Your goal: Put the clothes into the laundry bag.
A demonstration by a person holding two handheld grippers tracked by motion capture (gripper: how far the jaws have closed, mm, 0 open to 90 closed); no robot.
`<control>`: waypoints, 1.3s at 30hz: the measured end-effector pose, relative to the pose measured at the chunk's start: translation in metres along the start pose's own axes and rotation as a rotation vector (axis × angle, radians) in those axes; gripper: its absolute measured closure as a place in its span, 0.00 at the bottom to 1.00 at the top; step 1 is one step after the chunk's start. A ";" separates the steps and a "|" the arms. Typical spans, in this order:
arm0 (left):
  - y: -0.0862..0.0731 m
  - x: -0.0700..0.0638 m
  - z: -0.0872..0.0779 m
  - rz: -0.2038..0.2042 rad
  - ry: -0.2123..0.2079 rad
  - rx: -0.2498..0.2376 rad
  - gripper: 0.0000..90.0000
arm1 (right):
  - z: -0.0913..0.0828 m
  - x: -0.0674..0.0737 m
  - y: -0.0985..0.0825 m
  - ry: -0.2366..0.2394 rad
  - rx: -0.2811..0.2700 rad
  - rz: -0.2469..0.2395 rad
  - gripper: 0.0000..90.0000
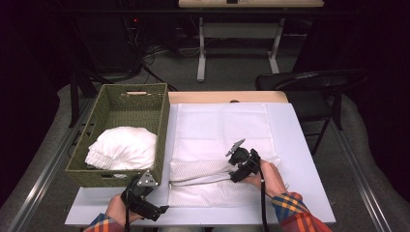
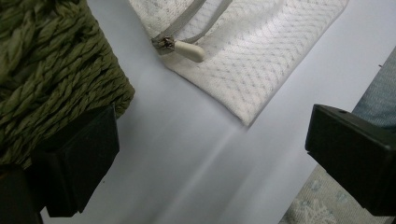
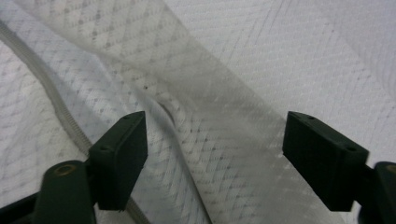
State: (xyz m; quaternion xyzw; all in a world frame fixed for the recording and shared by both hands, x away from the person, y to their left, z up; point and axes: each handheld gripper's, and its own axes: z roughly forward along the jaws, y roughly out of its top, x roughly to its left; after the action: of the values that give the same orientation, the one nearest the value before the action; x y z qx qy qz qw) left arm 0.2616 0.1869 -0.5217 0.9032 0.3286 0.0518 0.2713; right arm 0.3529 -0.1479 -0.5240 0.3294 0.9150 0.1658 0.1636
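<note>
- In the high view, the left gripper [image 1: 162, 209] sits at the bottom edge, left of centre, held in a hand [image 1: 116, 210] with a plaid sleeve [image 1: 99, 223]. Its jaws stand apart and hold nothing.
- In the left gripper view, those black jaws rise at the lower left and right with bare table [image 2: 187, 163] between them. The lower-left jaw is just beside the woven wall of the basket [image 2: 51, 74].
- Further up in that view lies the corner of a white mesh bag [image 2: 247, 60], with its zipper pull [image 2: 187, 50] near the top centre, resting on the mesh.
- In the high view the mesh bag [image 1: 203, 181] lies flat in the lower centre of the frame, on the near part of the table, with its zipper line running across it.
- The right gripper [image 1: 234, 166] is over the right end of the bag, held by the right hand [image 1: 270, 179]. Its jaws are spread and grip nothing.
- In the right gripper view, the jaws rise at the lower left and right, with mesh and a raised fold of the bag [image 3: 205, 140] between them.
- Beyond the bag, a white towel [image 1: 220, 125] is spread across the middle of the table [image 1: 304, 159].
- At the left centre stands the green basket [image 1: 109, 176], holding a bundle of white cloth [image 1: 123, 147].
- At the upper right, past the table, stands a dark chair [image 1: 309, 84].
</note>
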 end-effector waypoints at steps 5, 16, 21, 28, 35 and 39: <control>0.000 0.000 0.000 0.004 0.002 0.002 0.03 | 0.004 -0.004 0.004 -0.016 0.000 0.013 0.18; 0.000 -0.001 0.002 0.005 0.005 0.004 0.03 | 0.013 -0.006 0.004 0.096 0.027 0.001 0.64; 0.000 -0.002 0.001 0.008 0.006 0.002 0.03 | 0.009 -0.002 0.005 0.108 0.013 -0.009 0.87; -0.001 -0.001 0.000 0.011 -0.001 -0.003 0.03 | -0.006 -0.007 0.008 0.120 -0.043 0.017 0.91; 0.000 -0.001 0.001 0.012 -0.014 0.001 0.03 | -0.014 -0.010 0.010 0.117 -0.071 0.028 0.90; 0.000 -0.001 0.001 0.013 -0.013 0.001 0.03 | -0.017 -0.010 0.011 0.120 -0.073 0.036 0.90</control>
State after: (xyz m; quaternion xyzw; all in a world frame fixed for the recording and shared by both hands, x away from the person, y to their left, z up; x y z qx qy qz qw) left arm 0.2609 0.1863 -0.5224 0.9057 0.3211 0.0475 0.2729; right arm 0.3593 -0.1498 -0.5023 0.3293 0.9104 0.2213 0.1175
